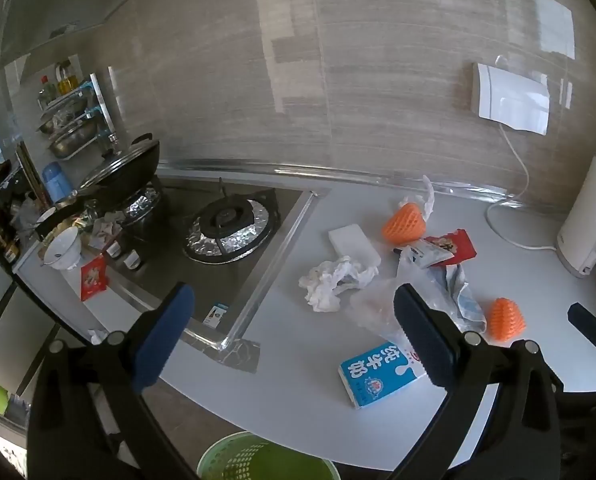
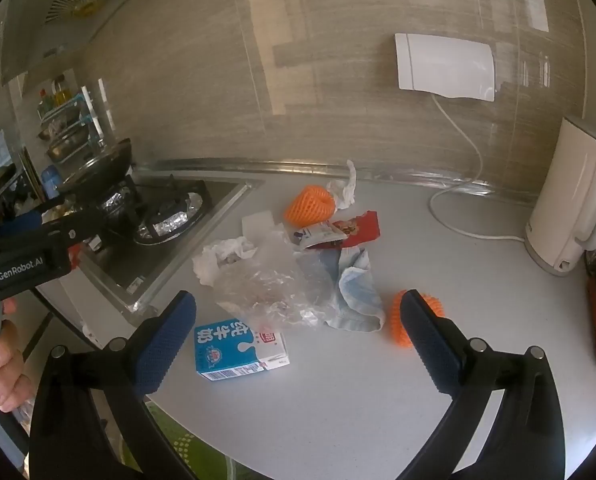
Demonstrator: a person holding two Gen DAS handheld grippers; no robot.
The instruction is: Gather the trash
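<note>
A: Where the steel gas hob (image 1: 217,240) ends at nine o'clock, what lies on the pale grey countertop (image 2: 338,400)?

B: Crumpled white tissue (image 1: 334,280), then a clear plastic bag (image 2: 273,284) at centre. Blue-and-white milk carton (image 2: 239,350) flat at six o'clock, touching the bag. Blue-white face mask (image 2: 358,292) just beside. Orange foam fruit net (image 2: 310,206) at twelve, red snack wrapper (image 2: 358,226) near it. Second orange foam net (image 1: 506,318) at three o'clock.

A: Grippers?

B: Left gripper (image 1: 293,336) spread wide, nothing held, above a green mesh bin (image 1: 265,458). Right gripper (image 2: 298,336) spread wide too, empty, hanging over the carton.
</note>
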